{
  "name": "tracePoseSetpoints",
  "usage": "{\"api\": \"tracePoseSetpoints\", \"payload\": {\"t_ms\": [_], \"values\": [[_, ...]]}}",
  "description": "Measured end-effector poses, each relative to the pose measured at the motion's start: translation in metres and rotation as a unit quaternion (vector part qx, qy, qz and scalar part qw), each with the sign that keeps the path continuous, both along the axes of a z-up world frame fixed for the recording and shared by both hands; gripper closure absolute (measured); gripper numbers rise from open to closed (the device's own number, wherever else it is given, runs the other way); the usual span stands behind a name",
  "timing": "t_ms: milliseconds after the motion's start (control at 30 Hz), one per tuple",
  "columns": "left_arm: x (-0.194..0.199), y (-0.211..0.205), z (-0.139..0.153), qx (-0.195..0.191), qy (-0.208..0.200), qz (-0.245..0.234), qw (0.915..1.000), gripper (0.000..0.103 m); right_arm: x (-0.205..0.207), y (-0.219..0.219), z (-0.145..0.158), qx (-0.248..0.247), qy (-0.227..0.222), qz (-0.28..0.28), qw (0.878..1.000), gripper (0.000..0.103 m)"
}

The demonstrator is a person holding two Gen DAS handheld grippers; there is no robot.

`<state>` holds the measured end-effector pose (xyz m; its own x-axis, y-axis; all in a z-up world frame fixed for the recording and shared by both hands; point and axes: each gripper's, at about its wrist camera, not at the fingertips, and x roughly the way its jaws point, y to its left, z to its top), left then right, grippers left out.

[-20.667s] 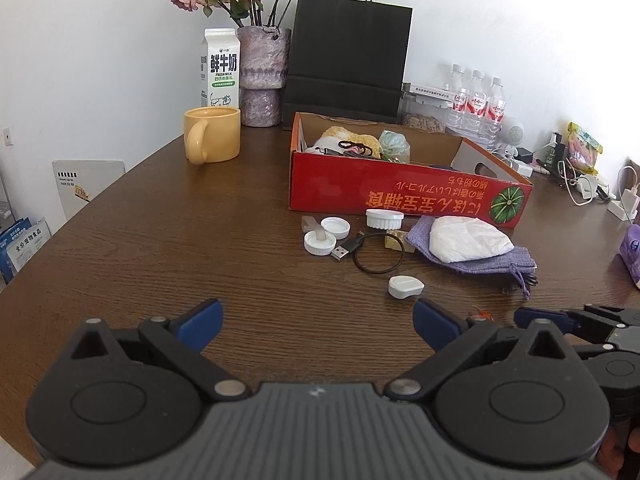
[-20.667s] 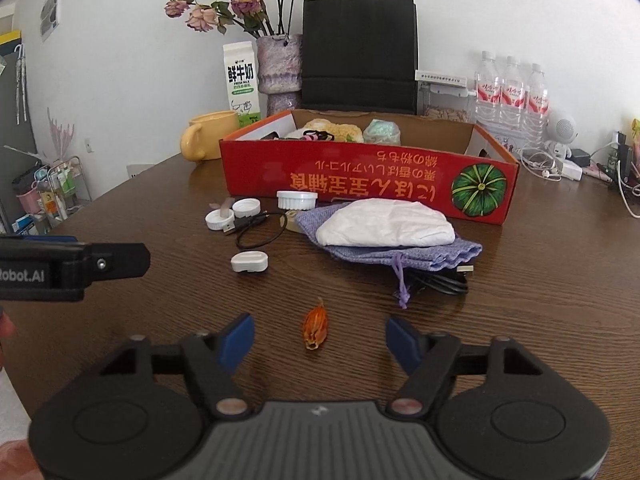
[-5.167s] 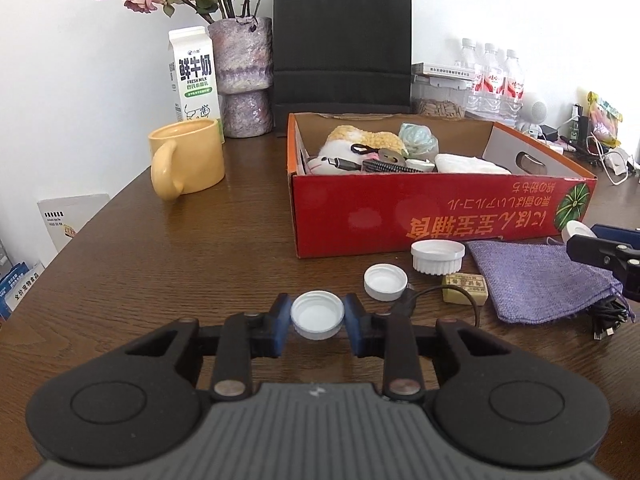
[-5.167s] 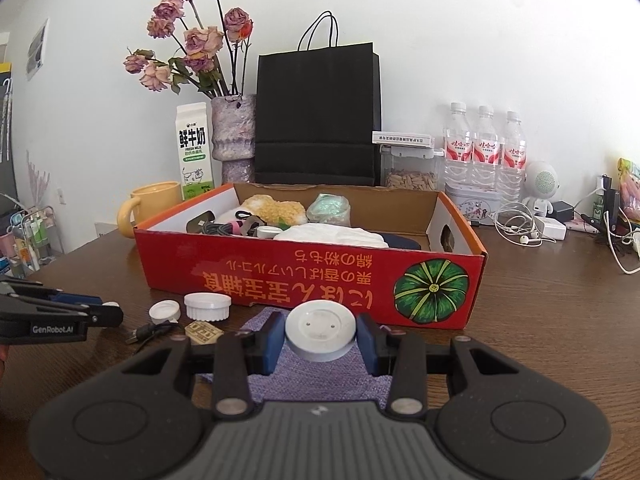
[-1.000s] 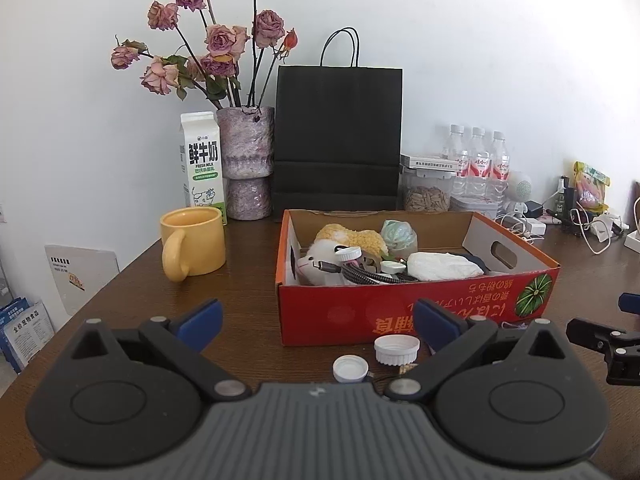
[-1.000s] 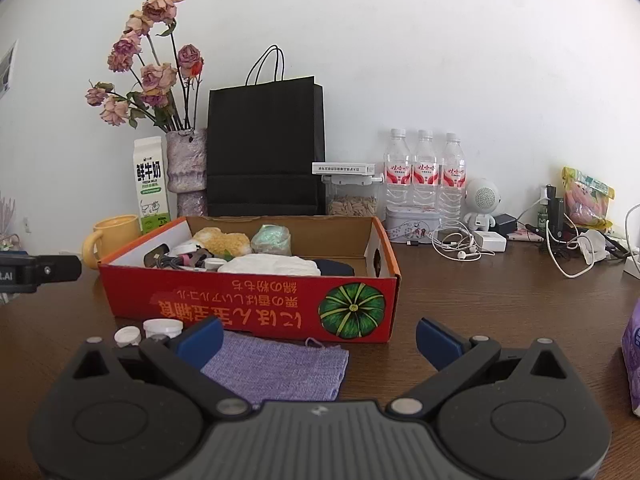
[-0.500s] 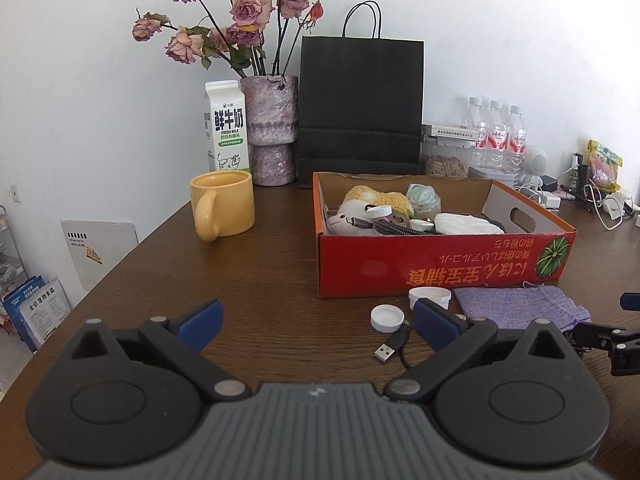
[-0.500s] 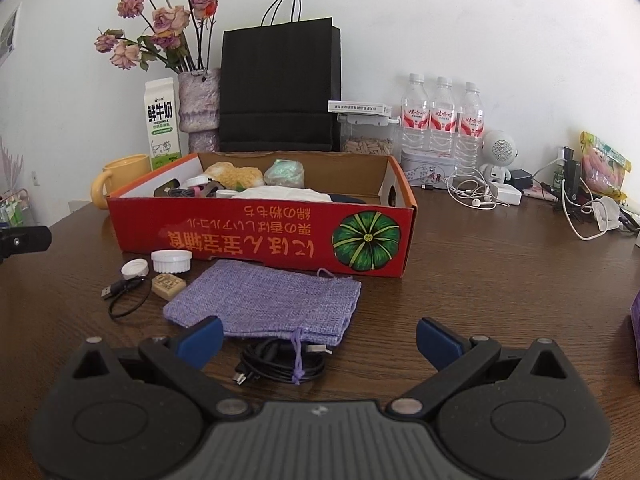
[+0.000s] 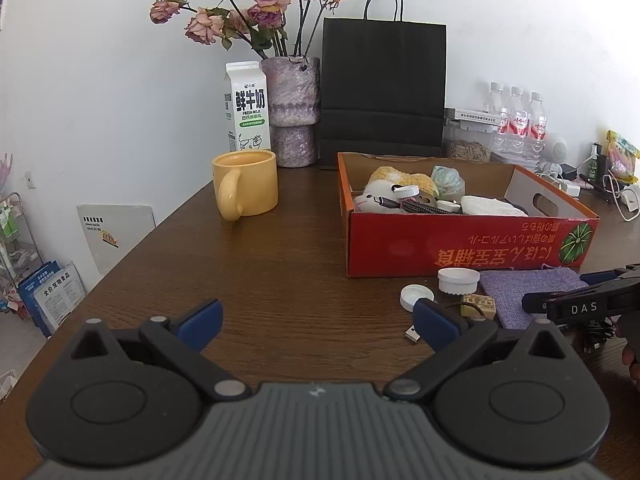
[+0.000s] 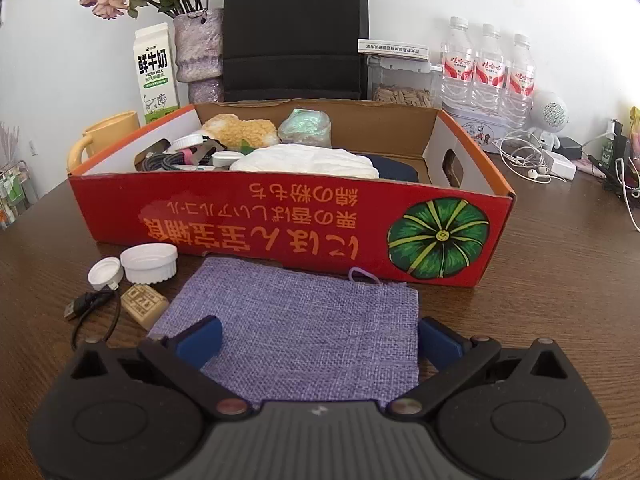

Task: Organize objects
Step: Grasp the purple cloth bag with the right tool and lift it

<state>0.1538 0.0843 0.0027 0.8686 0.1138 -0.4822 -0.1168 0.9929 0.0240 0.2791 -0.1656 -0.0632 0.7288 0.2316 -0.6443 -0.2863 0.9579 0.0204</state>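
A red cardboard box (image 10: 256, 216) holding several small items stands on the brown table; it also shows in the left wrist view (image 9: 460, 248). In front of it lie a purple cloth pouch (image 10: 304, 320), a ribbed white lid (image 10: 149, 263), a small white cap (image 10: 105, 273), a tan block (image 10: 144, 305) and a black USB cable (image 10: 90, 306). My right gripper (image 10: 318, 342) is open and empty, low over the pouch's near edge. My left gripper (image 9: 316, 320) is open and empty above bare table, left of the cap (image 9: 416, 297) and lid (image 9: 458, 280).
A yellow mug (image 9: 245, 188), a milk carton (image 9: 247, 106), a vase of dried roses (image 9: 290, 108) and a black paper bag (image 9: 382, 92) stand behind and left of the box. Water bottles (image 10: 486, 72), earphones and chargers (image 10: 532, 164) crowd the back right.
My right gripper has moved down and forward, close over the purple pouch. My left gripper has come lower and nearer the table, with the small items now by its right finger.
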Motion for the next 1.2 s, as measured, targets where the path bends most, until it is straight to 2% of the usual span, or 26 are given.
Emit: {"api": "tracePoseSetpoints", "payload": {"t_ms": [333,400,600,667,767,867,967,1200], "values": [[0.009,-0.016,-0.009,0.006,0.016,-0.007,0.9998,0.0,-0.001,-0.001,-0.001,-0.001,-0.001,0.017,1.0,0.0],[0.01,-0.02,-0.01,0.009,0.017,-0.009,0.9998,0.0,-0.004,-0.002,0.0,0.001,-0.005,0.026,1.0,0.006],[0.014,-0.029,-0.013,0.017,0.025,-0.008,0.9995,0.0,-0.017,0.002,0.005,0.009,-0.02,0.061,0.998,0.041],[0.016,-0.034,-0.016,0.02,0.029,-0.01,0.9993,0.0,-0.021,0.003,0.006,0.016,-0.024,0.074,0.997,0.071],[0.019,-0.041,-0.019,0.026,0.035,-0.015,0.9989,0.0,-0.023,0.002,0.008,0.028,-0.023,0.087,0.996,0.09],[0.023,-0.049,-0.023,0.032,0.038,-0.019,0.9986,0.0,-0.027,-0.004,0.01,0.057,-0.031,0.094,0.993,0.096],[0.03,-0.055,-0.026,0.032,0.044,-0.02,0.9983,0.0,-0.037,-0.012,0.018,0.079,-0.069,0.089,0.991,0.096],[0.06,-0.065,-0.034,0.048,0.057,-0.008,0.9972,0.0,-0.052,-0.038,0.038,0.144,-0.122,0.074,0.979,0.097]]}}
